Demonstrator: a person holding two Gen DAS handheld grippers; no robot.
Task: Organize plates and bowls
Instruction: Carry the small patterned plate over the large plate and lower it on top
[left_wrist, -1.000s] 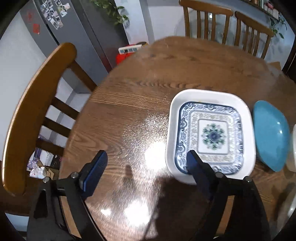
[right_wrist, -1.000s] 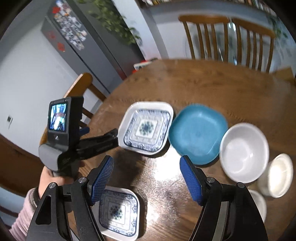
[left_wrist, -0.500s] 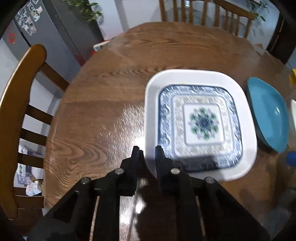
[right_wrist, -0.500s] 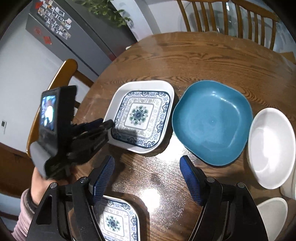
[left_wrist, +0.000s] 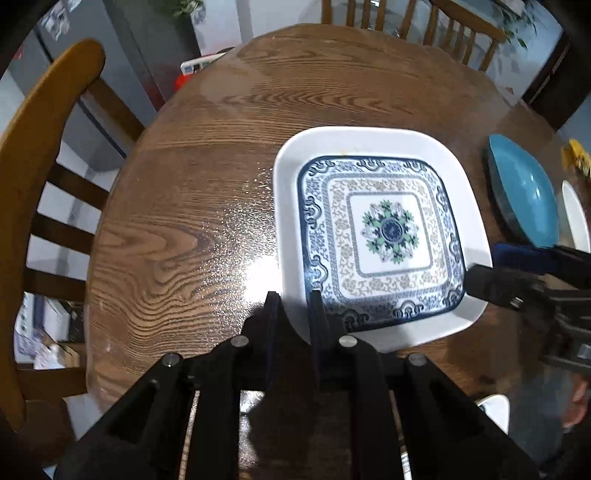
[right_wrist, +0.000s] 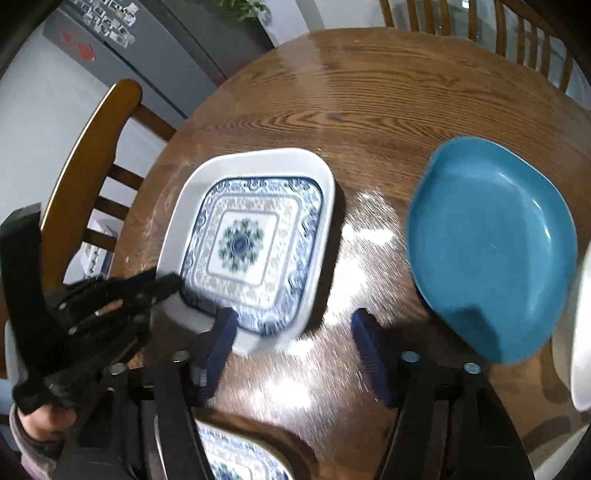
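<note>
Pinching near corner rim of patterned square plate (left_wrist: 380, 236) with left gripper (left_wrist: 293, 314), ready for lifting off desk (left_wrist: 184, 221); our right gripper (right_wrist: 291, 336) fingers spread, hovering beside, blue plate (right_wrist: 491, 243) next.

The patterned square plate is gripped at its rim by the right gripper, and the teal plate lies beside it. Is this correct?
Not quite: the left gripper, not the right, is shut on the patterned square plate's rim, as the left wrist view shows. The right gripper is open. The teal plate does lie beside it.
</note>
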